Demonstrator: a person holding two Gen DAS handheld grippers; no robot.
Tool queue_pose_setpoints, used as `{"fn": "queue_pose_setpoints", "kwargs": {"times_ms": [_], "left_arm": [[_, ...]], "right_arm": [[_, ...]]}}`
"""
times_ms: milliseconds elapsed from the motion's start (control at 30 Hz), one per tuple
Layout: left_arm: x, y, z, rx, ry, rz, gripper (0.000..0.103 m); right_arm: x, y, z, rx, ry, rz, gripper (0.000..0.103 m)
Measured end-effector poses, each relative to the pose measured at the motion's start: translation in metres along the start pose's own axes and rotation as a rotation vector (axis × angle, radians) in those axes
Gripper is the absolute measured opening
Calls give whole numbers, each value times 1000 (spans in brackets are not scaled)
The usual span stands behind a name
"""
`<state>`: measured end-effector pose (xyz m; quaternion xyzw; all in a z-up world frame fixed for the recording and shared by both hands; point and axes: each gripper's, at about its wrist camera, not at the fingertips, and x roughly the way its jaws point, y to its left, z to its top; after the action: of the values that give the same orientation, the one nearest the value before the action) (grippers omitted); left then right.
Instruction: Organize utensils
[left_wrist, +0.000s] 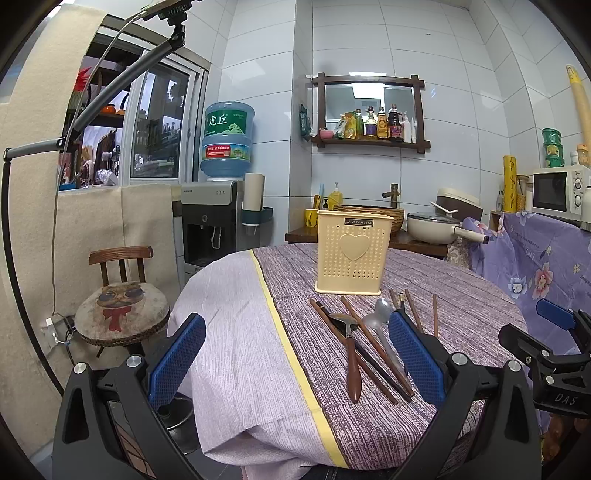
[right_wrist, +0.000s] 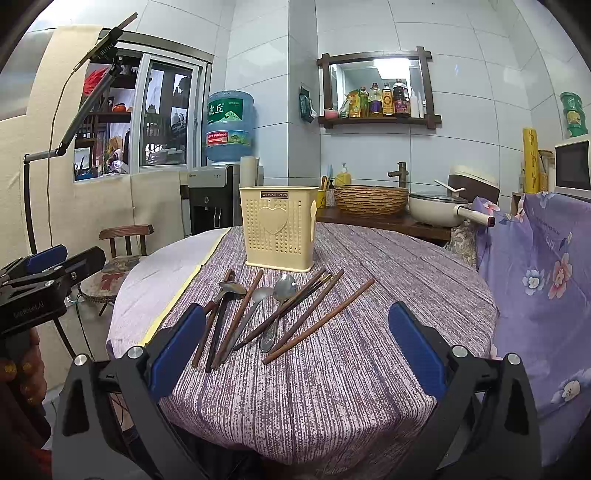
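We hold both grippers spread wide and empty above the near edge of the table (right_wrist: 369, 369). Ahead of the right gripper (right_wrist: 295, 350), between its fingers (right_wrist: 413, 347), lie the chopsticks (right_wrist: 317, 321) and spoons (right_wrist: 282, 291) in a loose fan; the cream holder (right_wrist: 279, 229) stands upright just beyond them. From the left gripper (left_wrist: 295, 358), the pile sits by its right-hand finger

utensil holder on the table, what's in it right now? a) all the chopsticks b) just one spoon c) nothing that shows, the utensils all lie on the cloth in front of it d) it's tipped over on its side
c: the cream utensil holder stands upright with nothing showing above its rim, while the chopsticks and spoons lie loose on the tablecloth in front of it.
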<state>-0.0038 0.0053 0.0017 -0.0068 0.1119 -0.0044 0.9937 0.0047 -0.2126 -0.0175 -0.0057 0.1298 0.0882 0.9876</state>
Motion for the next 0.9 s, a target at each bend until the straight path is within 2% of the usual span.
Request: {"fn": "queue_pose_setpoints", "kwargs": {"times_ms": [367,467,567,733,800,900], "left_arm": [[0,0,0,3,1,0,98],[4,0,1,13,23,5,98],[19,3,-1,12,96,4,98],[58,7,0,53,248,15,98],[76,8,3,81,311,27,98],[93,12,7,81,348,24,98]], "right_arm": [[2,-1,-1,2,4,2,98],[8,-1,-4,-1,23,2,98],[20,-4,-6,-10,76,-27,98],[62,-22,-1,-44,235,-92,98],[79,-35,3,-21,287,-106,98],[107,-55,9,65,374,-113,98]]}}
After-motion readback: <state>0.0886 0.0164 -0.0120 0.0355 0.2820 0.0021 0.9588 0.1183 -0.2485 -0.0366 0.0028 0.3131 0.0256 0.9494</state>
